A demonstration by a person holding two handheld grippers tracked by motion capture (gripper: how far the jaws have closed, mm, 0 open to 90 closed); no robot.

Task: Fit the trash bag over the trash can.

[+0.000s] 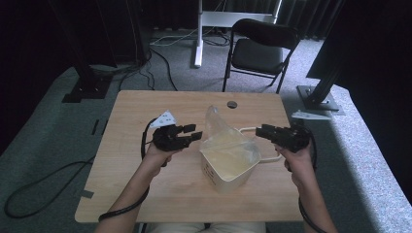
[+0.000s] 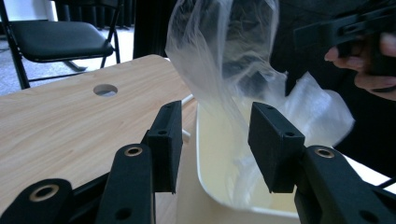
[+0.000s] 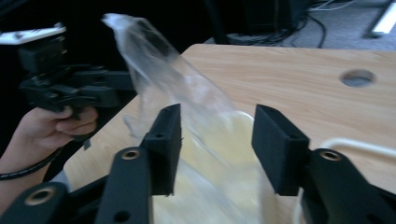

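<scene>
Scene: cream bin (image 1: 228, 167) mid-table | Done: we have the clear plastic bag (image 1: 221, 133) partly inside it, top standing up | Tongs: left gripper (image 1: 191, 135) and right gripper (image 1: 262, 130) spread, pinching nothing | Left: we judge the bag's edge needs folding over the rim

A cream-coloured plastic bin with a wire handle (image 1: 228, 162) stands upright near the middle of the wooden worktop (image 1: 141, 111). A clear, crumpled plastic bag (image 1: 218, 128) sits inside it, one corner rising in a peak above the rim.
</scene>
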